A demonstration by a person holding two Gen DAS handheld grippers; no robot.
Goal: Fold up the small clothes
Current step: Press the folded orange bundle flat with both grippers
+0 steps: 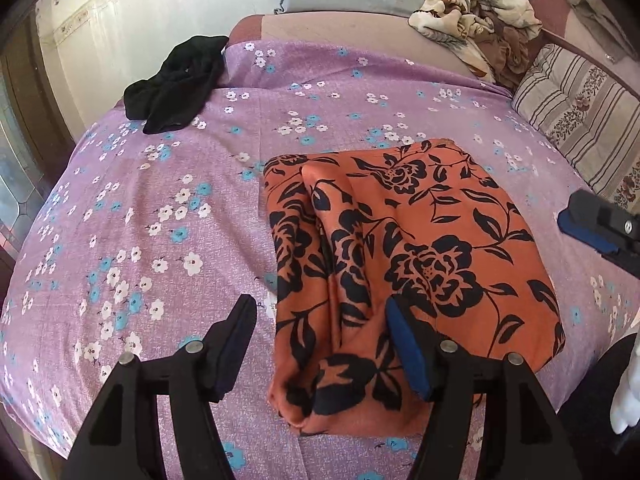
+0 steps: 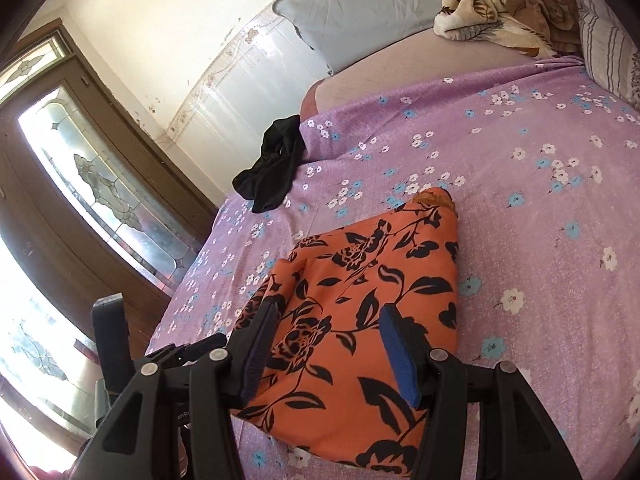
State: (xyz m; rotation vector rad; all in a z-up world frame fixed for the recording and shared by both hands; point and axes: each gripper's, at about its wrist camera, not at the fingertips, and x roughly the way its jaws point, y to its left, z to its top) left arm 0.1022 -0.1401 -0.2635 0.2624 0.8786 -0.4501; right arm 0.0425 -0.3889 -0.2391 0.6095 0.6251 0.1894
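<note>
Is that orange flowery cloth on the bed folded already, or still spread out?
Folded: the orange cloth lies as a compact layered rectangle, with a doubled edge along its left side.

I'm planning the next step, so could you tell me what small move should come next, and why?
Probably move the left gripper toward the black garment at the far corner of the bed. The orange floral cloth already lies folded, both grippers stand open with nothing gripped, and the black piece is still crumpled.
</note>
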